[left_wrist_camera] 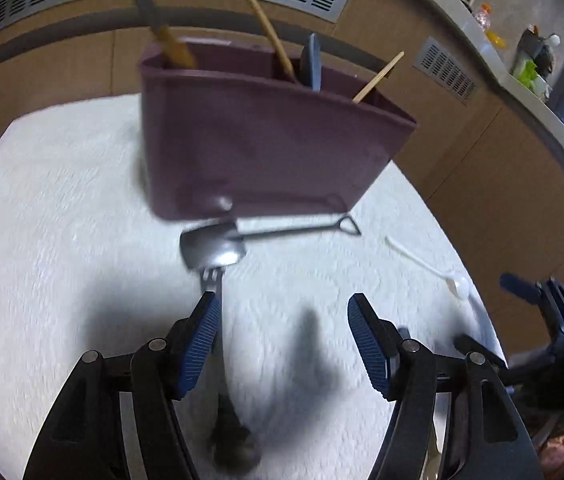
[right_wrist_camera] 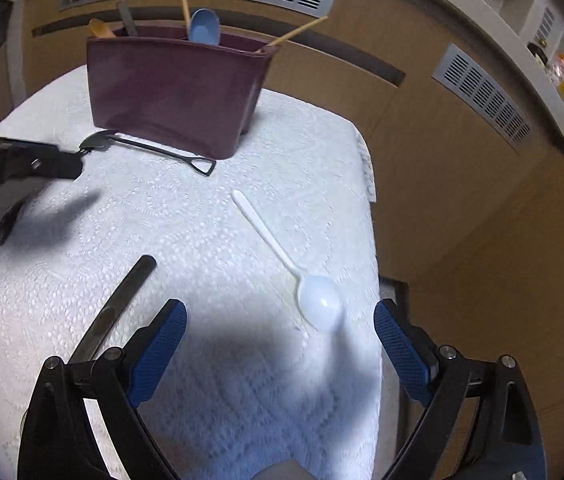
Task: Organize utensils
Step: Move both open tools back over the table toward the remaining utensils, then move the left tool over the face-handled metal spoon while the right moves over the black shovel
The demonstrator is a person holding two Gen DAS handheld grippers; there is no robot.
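From the left wrist camera, we are holding our left gripper [left_wrist_camera: 282, 312] with its jaws standing apart and nothing between the pads. A fork [left_wrist_camera: 214, 280] is lying just beside the left pad, its tines touching a shovel-shaped metal spoon [left_wrist_camera: 217, 246]. That spoon is resting against the foot of a purple holder [left_wrist_camera: 257, 148] on the white cloth [left_wrist_camera: 61, 208].

From the right wrist camera, we are keeping our right gripper [right_wrist_camera: 279, 334] wide and empty above the cloth. A white plastic spoon [right_wrist_camera: 318, 300] is lying between its pads, untouched. A dark-handled utensil [right_wrist_camera: 121, 304] is lying beside the left pad.
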